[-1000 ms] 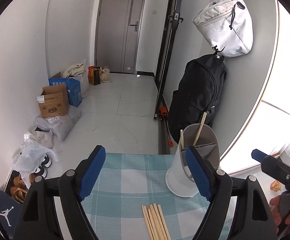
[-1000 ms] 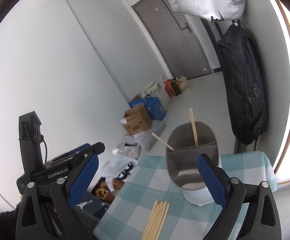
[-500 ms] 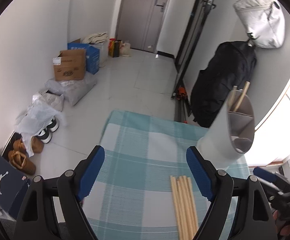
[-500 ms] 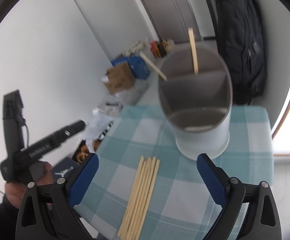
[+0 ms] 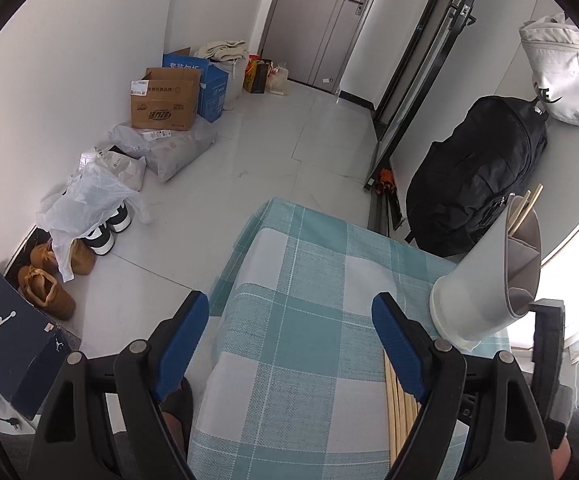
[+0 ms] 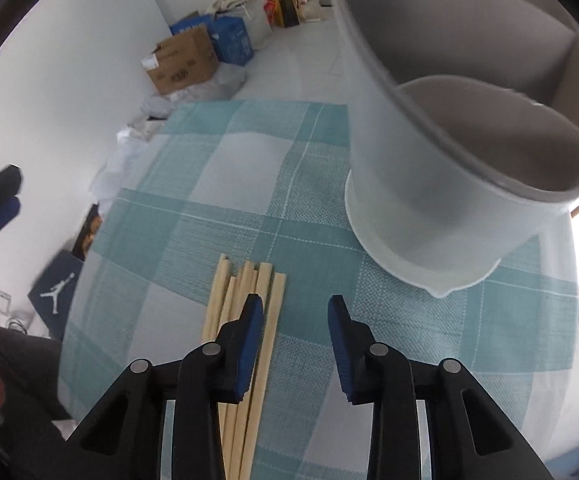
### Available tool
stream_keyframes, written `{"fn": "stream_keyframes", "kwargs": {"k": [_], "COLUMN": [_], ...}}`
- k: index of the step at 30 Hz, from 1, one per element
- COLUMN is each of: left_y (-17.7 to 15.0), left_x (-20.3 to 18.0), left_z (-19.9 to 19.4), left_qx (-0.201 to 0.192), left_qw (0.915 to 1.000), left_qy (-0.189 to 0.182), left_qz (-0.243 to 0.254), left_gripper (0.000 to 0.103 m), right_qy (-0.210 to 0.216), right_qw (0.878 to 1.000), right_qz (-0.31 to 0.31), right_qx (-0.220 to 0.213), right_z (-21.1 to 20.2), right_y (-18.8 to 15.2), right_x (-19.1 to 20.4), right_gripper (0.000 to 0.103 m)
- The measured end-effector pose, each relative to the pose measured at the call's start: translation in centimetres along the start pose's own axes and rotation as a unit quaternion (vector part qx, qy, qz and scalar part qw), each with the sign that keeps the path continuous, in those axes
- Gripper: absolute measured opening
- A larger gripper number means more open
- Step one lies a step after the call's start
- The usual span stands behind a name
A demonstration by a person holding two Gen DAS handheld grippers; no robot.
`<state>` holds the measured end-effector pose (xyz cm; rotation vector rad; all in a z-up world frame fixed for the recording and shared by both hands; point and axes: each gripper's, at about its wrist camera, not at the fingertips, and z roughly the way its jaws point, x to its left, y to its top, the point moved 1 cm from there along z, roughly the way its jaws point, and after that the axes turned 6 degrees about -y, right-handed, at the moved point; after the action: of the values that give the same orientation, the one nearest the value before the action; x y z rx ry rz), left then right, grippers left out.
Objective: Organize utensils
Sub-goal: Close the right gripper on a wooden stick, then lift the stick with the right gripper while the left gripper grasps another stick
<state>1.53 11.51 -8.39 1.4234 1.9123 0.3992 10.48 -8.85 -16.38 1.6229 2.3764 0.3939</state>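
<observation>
Six or so pale, square-cut wooden chopsticks (image 6: pixel 245 320) lie bundled on the teal-checked woven cloth of the counter (image 6: pixel 225 184), beside one smooth grey divided plastic holder (image 6: pixel 441 184). Right hand-held gripper (image 6: pixel 294 308) has just been closing, nothing gripped; left hand-held gripper (image 5: pixel 289 312) gapes wide, empty.

Both grippers: black frames, silver rivets, ribbed blue pads on the fingers (image 6: pixel 251 344).
</observation>
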Motion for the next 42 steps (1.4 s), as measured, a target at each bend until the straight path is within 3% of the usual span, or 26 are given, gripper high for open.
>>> {"fn": "stream_keyframes", "kwargs": {"k": [10, 20, 24, 27, 35, 42], "left_y": [0.4, 0.4, 0.1, -0.5, -3.2, -5.4], "left_x": [1.0, 1.8, 2.7, 2.6, -1.0, -4.5], "left_z": [0.3, 0.4, 0.8, 1.5, 3.6, 4.8], "left_qx": [0.011, 0.017, 0.026, 0.047, 0.119, 0.172], "left_qw": [0.9997, 0.9997, 0.9992, 0.9983, 0.992, 0.98], "left_qy": [-0.015, 0.0, 0.017, 0.022, 0.016, 0.013], "left_qz": [-0.017, -0.018, -0.026, -0.025, 0.038, 0.099], "left_gripper": [0.08, 0.08, 0.08, 0.08, 0.08, 0.08], "right_qy": [-0.064, -0.069, -0.056, -0.031, 0.034, 0.093], "right_qw": [0.997, 0.997, 0.998, 0.999, 0.992, 0.965], "right_qz": [-0.037, -0.035, -0.024, -0.008, 0.059, 0.143], "right_qx": [0.02, 0.016, 0.008, 0.004, -0.105, -0.198], "right_z": [0.8, 1.0, 1.1, 0.9, -5.5, -10.6], "right_y": [0.8, 1.1, 1.2, 1.4, 1.1, -0.9], "right_x": [1.0, 1.6, 1.8, 1.3, -1.8, -6.4], "right_gripper": [0.023, 0.025, 0.007, 0.005, 0.005, 0.005]}}
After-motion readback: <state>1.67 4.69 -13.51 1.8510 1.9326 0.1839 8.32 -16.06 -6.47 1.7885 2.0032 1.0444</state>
